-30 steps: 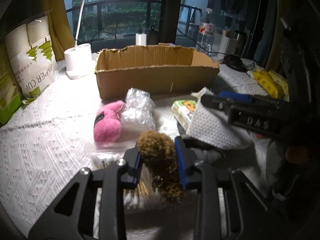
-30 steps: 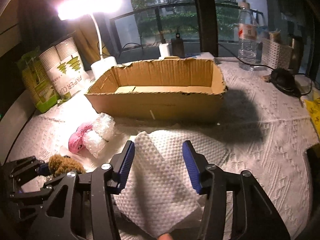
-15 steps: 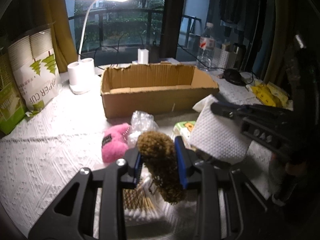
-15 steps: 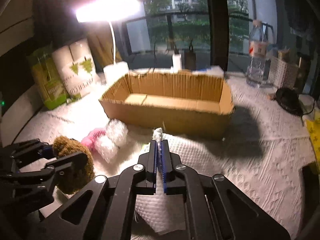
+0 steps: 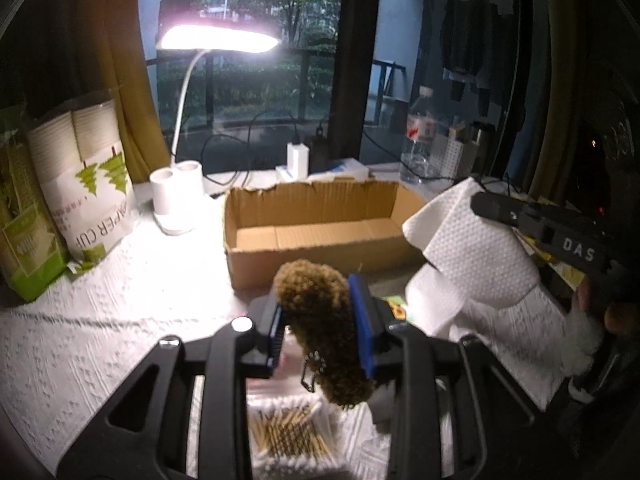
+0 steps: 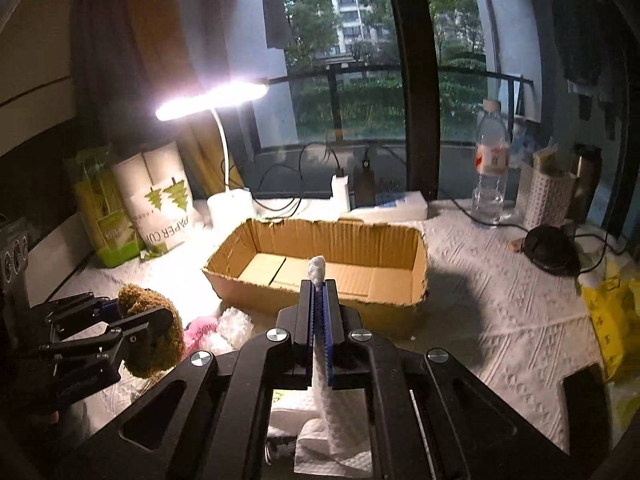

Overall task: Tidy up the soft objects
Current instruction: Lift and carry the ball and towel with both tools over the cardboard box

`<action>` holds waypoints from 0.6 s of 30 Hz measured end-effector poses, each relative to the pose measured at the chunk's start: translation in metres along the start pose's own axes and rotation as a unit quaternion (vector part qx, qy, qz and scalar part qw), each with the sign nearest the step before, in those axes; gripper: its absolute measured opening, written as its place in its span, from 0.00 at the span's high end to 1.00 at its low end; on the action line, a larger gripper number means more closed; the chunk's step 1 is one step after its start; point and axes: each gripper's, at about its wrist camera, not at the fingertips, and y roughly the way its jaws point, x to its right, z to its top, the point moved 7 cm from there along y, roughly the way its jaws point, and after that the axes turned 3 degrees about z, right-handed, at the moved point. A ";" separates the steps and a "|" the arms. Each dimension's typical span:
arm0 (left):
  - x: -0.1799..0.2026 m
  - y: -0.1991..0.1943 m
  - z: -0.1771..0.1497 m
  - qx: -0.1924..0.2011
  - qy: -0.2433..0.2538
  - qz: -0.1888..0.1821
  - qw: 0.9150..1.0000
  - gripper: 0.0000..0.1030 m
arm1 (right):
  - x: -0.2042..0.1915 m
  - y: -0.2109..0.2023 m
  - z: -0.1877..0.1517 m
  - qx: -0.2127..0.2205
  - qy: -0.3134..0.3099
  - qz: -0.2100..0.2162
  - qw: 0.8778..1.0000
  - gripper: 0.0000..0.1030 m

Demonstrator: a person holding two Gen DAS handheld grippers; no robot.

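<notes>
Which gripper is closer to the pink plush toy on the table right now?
Left. The left gripper, shut on the brown fuzzy toy, hangs just beside the pink plush toy. The right gripper, pinching the paper towel, is farther off, toward the cardboard box.

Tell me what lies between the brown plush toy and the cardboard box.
In the right wrist view: a pink plush and a bubble wrap piece.

Both grippers have risen off the table toward the cardboard box (image 6: pixel 320 264); the right gripper (image 6: pixel 319 312) clamped onto the paper towel (image 5: pixel 476 252).
</notes>
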 end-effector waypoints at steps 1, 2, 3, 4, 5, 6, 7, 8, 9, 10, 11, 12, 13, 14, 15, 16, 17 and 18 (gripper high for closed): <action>-0.001 0.000 0.002 0.003 0.000 0.001 1.000 0.70 | 0.000 -0.001 0.001 0.002 -0.001 -0.001 1.000 0.96; -0.001 -0.001 0.004 0.005 0.000 0.001 1.000 0.70 | 0.002 -0.001 0.003 0.004 -0.002 -0.003 1.000 0.96; -0.001 -0.001 0.007 0.008 0.000 0.001 1.000 0.70 | 0.002 -0.002 0.004 0.005 -0.002 -0.003 1.000 0.96; -0.001 -0.001 0.011 0.012 0.001 0.002 1.000 0.70 | 0.003 -0.002 0.006 0.006 -0.003 -0.004 1.000 0.96; 0.000 -0.002 0.012 0.015 0.002 0.003 1.000 0.70 | 0.004 -0.003 0.008 0.009 -0.004 -0.005 1.000 0.96; 0.000 -0.001 0.015 0.018 0.003 0.003 1.000 0.70 | 0.004 -0.005 0.010 0.013 -0.006 -0.005 1.000 0.96; 0.000 -0.001 0.019 0.022 0.004 0.003 1.000 0.70 | 0.005 -0.006 0.013 0.016 -0.008 -0.005 1.000 0.96; 0.001 -0.001 0.022 0.025 0.005 0.004 1.000 0.70 | 0.005 -0.007 0.016 0.020 -0.009 -0.006 1.000 0.96; 0.001 -0.001 0.025 0.027 0.005 0.003 1.000 0.70 | 0.006 -0.008 0.019 0.025 -0.010 -0.007 1.000 0.96; 0.002 0.000 0.028 0.030 0.006 0.003 1.000 0.70 | 0.007 -0.009 0.022 0.028 -0.011 -0.007 1.000 0.96; 0.002 0.001 0.030 0.032 0.006 0.003 0.999 0.70 | 0.008 -0.010 0.025 0.031 -0.012 -0.007 0.999 0.96; 0.003 0.001 0.033 0.034 0.006 0.004 0.999 0.70 | 0.010 -0.011 0.028 0.035 -0.013 -0.007 0.999 0.96; 0.003 0.003 0.037 0.036 0.006 0.004 0.999 0.70 | 0.011 -0.011 0.031 0.038 -0.014 -0.007 0.999 0.96; 0.003 0.003 0.038 0.038 0.007 0.005 0.999 0.70 | 0.012 -0.012 0.034 0.041 -0.014 -0.007 0.999 0.96; 0.003 0.003 0.041 0.040 0.006 0.005 0.999 0.70 | 0.014 -0.012 0.037 0.045 -0.012 -0.006 0.999 0.96; 0.003 0.005 0.044 0.042 0.005 0.006 0.999 0.70 | 0.016 -0.011 0.038 0.046 -0.011 -0.006 0.999 0.96; 0.003 0.005 0.045 0.043 0.005 0.006 0.999 0.70 | 0.017 -0.010 0.040 0.048 -0.009 -0.005 0.999 0.96; 0.003 0.007 0.047 0.044 0.004 0.005 0.999 0.70 | 0.019 -0.009 0.042 0.049 -0.009 -0.005 0.999 0.96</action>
